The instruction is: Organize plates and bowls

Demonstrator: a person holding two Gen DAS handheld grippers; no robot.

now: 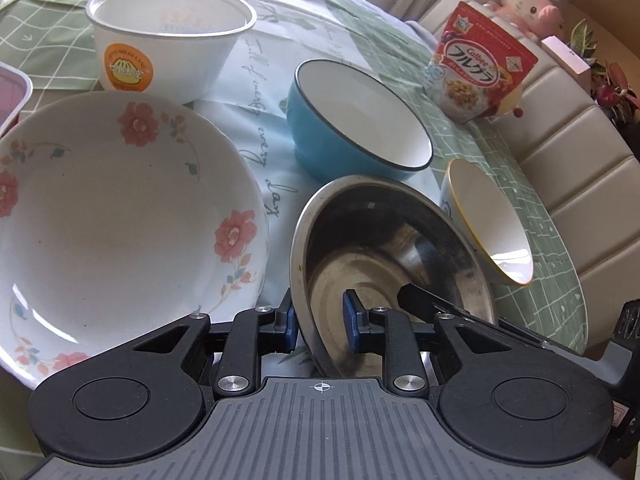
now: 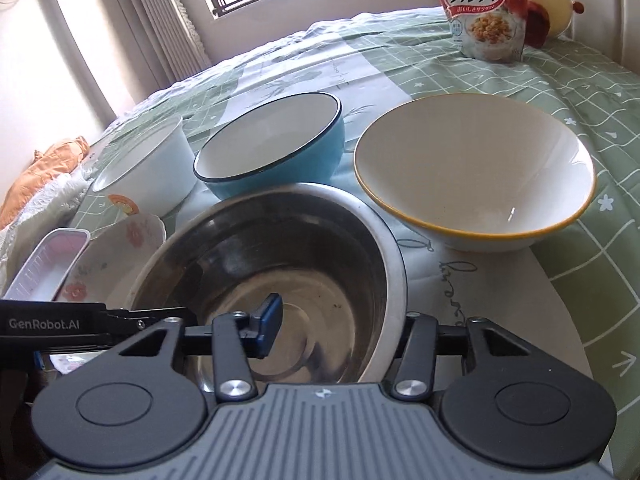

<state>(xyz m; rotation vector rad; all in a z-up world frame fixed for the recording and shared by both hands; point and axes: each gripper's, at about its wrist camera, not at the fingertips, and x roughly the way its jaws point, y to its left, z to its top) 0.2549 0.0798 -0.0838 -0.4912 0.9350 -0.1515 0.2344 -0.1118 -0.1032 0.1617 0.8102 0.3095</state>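
A steel bowl [image 1: 400,240] [image 2: 280,240] stands near the table's front edge, between a floral plate [image 1: 120,208] [image 2: 120,248] and a white bowl with a yellow rim [image 1: 492,220] [image 2: 472,176]. My left gripper [image 1: 320,324] straddles the steel bowl's near rim. One pad is outside and the other inside, with a gap showing, so it is open. My right gripper [image 2: 336,320] straddles the opposite rim. Its inner pad stands clear of the wall and its outer finger is hidden behind the bowl. A blue bowl [image 1: 360,120] [image 2: 272,148] sits behind.
A white paper bowl [image 1: 168,40] [image 2: 148,168] with an orange sticker stands at the back left. A cereal bag [image 1: 480,64] [image 2: 484,12] stands at the far edge. A pink-lidded box [image 1: 12,92] [image 2: 48,264] lies beside the plate. Padded chair backs [image 1: 580,160] line the right side.
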